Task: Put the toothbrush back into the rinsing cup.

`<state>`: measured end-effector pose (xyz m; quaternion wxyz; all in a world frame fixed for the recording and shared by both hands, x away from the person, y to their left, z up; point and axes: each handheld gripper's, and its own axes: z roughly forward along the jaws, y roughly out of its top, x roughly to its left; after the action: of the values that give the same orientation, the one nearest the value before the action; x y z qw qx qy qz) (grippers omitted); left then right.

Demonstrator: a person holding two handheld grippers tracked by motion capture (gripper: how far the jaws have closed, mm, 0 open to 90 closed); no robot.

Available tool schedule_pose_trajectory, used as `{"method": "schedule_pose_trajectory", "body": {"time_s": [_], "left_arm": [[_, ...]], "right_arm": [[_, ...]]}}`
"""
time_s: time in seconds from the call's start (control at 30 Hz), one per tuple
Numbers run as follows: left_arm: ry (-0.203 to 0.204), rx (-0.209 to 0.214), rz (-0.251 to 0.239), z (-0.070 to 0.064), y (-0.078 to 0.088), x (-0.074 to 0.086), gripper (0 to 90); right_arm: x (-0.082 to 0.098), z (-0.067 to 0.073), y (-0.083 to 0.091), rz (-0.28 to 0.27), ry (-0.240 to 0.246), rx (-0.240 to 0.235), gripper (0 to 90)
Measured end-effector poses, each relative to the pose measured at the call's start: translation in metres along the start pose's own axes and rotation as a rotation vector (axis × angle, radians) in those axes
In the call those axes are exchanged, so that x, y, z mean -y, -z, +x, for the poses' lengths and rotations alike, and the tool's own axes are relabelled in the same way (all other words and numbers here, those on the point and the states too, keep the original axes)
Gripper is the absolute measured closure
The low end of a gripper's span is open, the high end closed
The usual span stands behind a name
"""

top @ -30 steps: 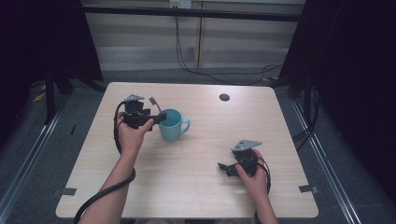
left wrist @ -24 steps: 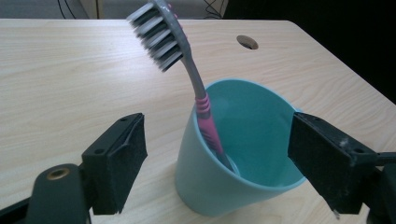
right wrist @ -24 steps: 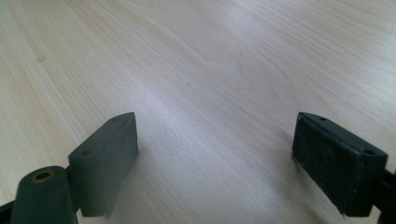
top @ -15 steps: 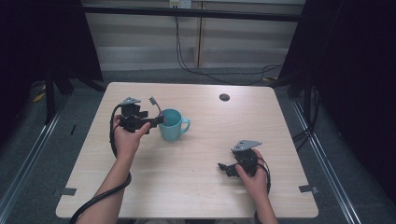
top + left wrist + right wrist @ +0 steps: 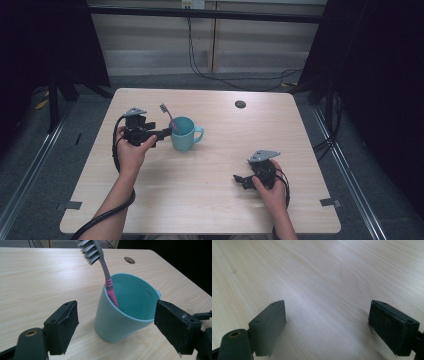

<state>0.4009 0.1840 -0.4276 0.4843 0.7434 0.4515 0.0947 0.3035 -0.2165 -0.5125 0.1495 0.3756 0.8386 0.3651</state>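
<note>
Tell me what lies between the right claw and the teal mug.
Nothing: in the high view, only bare wooden table runs from the right claw to the teal mug.

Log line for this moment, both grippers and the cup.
left gripper: open, jaws either side of teal cup | toothbrush: standing in cup, head up | right gripper: open, over bare table

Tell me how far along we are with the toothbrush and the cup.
Done: the toothbrush stands in the teal cup, bristles up, leaning on the rim. In hand: the left hand-held gripper sits open beside the cup, jaws apart and gripping nothing. The right hand-held gripper rests open on the table. Left: probably just moving the left one clear.
</note>
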Motion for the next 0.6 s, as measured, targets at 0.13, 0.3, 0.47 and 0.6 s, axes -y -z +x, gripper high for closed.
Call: {"method": "schedule_pose_trajectory", "body": {"time_s": [0.13, 0.3, 0.47, 0.6], "left_arm": [[-0.004, 0.004, 0.001, -0.001, 0.002, 0.003, 19.5], [-0.003, 0.007, 0.001, -0.002, 0.004, 0.007, 19.5], [-0.002, 0.010, 0.003, -0.001, 0.005, 0.012, 19.6], [-0.002, 0.013, 0.005, -0.002, 0.005, 0.016, 19.6]], "right_arm": [[0.000, 0.000, 0.000, 0.000, 0.001, 0.000, 14.0], [0.000, 0.000, 0.000, 0.000, 0.001, -0.001, 14.0], [0.000, 0.000, 0.000, 0.000, 0.001, -0.001, 14.0], [0.000, 0.000, 0.000, -0.001, 0.000, -0.001, 14.0]]}}
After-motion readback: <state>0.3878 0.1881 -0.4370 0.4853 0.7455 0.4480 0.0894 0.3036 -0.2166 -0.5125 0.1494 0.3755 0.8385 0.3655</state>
